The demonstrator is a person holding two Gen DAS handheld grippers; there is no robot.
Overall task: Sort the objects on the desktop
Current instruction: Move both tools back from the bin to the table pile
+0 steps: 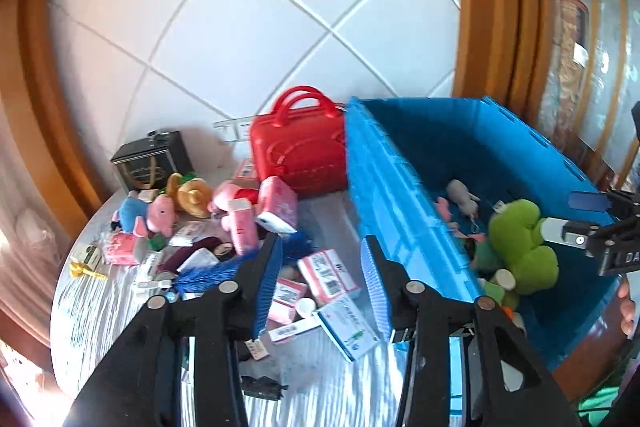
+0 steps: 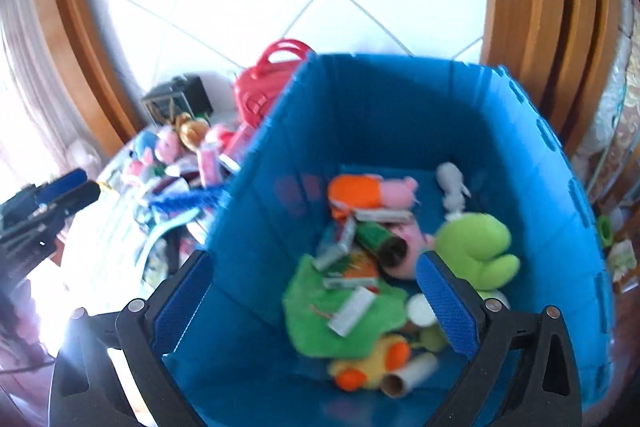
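A blue crate (image 1: 384, 179) stands on the table's right; it holds a green plush (image 2: 476, 247), an orange-and-pink pig plush (image 2: 372, 191), boxes and cardboard tubes. My left gripper (image 1: 320, 267) is open and empty above medicine boxes (image 1: 328, 275) beside the crate's left wall. My right gripper (image 2: 316, 299) is open and empty above the crate (image 2: 256, 219); it also shows in the left wrist view (image 1: 576, 223), over the crate's right side.
A red plastic case (image 1: 300, 147) and a dark box (image 1: 152, 159) stand at the back. Plush toys (image 1: 160, 215), pink packs and a blue brush (image 1: 224, 267) lie strewn on the striped tablecloth (image 1: 100, 307). Wooden frames flank a white tiled wall.
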